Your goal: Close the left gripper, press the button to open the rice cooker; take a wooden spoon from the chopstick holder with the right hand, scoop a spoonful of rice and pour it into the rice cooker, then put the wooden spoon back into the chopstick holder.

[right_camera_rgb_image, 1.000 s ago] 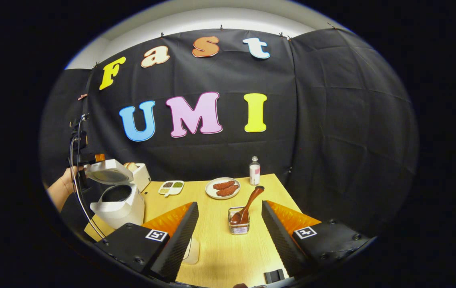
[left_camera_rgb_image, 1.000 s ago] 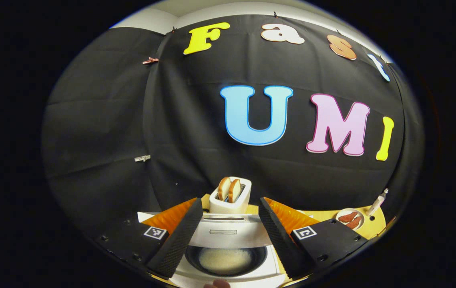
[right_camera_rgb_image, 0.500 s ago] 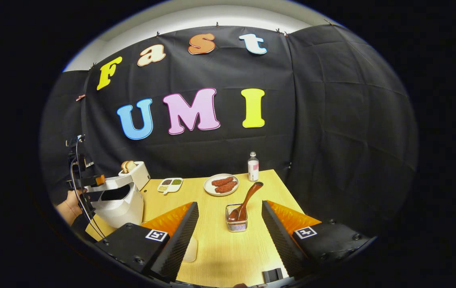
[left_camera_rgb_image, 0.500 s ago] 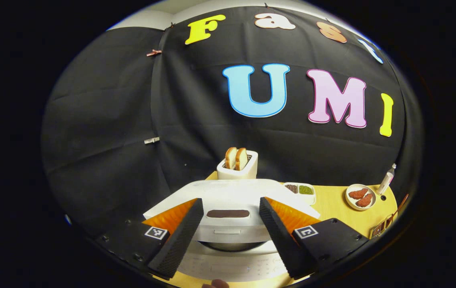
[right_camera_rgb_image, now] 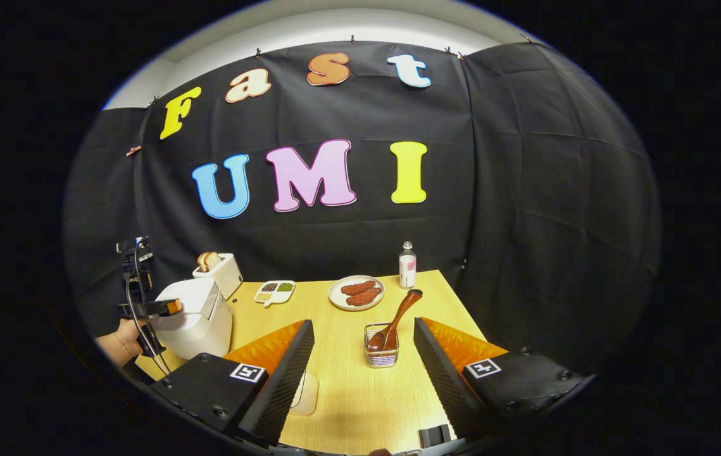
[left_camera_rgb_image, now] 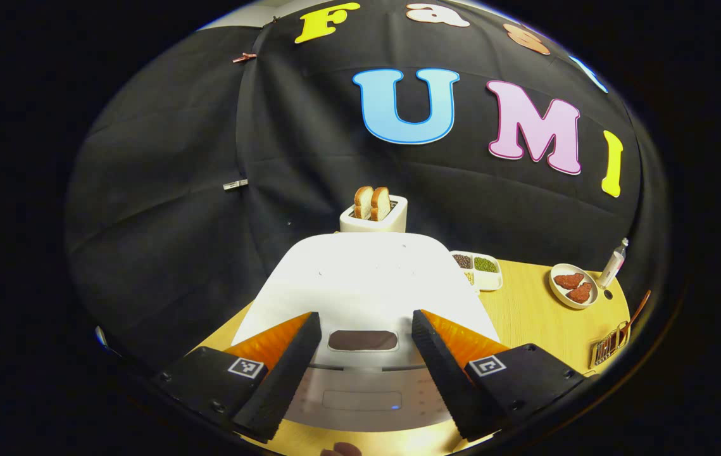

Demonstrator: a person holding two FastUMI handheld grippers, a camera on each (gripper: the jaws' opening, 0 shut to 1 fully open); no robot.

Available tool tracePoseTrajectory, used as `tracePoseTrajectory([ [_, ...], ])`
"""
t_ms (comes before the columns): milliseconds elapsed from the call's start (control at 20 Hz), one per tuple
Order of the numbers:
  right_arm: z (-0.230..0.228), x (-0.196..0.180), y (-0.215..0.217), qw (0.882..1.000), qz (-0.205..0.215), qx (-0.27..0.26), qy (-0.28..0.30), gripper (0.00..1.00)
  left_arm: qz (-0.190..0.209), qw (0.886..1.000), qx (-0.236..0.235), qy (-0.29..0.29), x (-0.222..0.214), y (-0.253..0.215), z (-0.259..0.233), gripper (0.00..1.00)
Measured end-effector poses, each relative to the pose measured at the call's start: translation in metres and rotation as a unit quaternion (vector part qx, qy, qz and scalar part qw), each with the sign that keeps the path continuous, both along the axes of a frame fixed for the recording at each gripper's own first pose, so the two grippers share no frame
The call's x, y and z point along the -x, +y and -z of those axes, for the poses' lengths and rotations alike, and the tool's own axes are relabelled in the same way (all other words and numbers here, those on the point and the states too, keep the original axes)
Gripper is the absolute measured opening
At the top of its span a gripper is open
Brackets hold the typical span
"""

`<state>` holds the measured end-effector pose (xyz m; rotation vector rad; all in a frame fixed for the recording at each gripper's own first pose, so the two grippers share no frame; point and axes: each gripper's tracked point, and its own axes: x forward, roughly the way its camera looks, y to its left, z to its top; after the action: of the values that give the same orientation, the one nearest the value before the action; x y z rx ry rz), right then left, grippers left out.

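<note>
Up close in the left gripper view, the left gripper (left_camera_rgb_image: 363,370) hangs released, its fingers spread either side of the white rice cooker (left_camera_rgb_image: 363,285), whose lid is down; a toaster (left_camera_rgb_image: 374,212) with two bread slices stands behind it. Over in the right gripper view, the right gripper (right_camera_rgb_image: 363,373) is likewise released above the wooden table (right_camera_rgb_image: 347,392), and the wooden spoon (right_camera_rgb_image: 398,316) leans in the wire chopstick holder (right_camera_rgb_image: 381,354) just ahead, between its fingers. The rice cooker sits far left.
</note>
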<state>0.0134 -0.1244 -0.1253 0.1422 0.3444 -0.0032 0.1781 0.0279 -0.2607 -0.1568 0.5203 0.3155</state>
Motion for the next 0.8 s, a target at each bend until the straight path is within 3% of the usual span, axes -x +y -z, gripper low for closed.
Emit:
tracePoseTrajectory([
  [500,0.0,0.001,0.001,1.0,0.003,-0.01,-0.003,0.99,0.007,1.0,-0.017,-0.022,0.001,-0.002,0.004,1.0],
  [800,-0.006,0.0,-0.001,1.0,0.004,-0.016,-0.011,0.99,0.041,0.999,-0.018,-0.029,-0.002,0.0,-0.014,0.98],
])
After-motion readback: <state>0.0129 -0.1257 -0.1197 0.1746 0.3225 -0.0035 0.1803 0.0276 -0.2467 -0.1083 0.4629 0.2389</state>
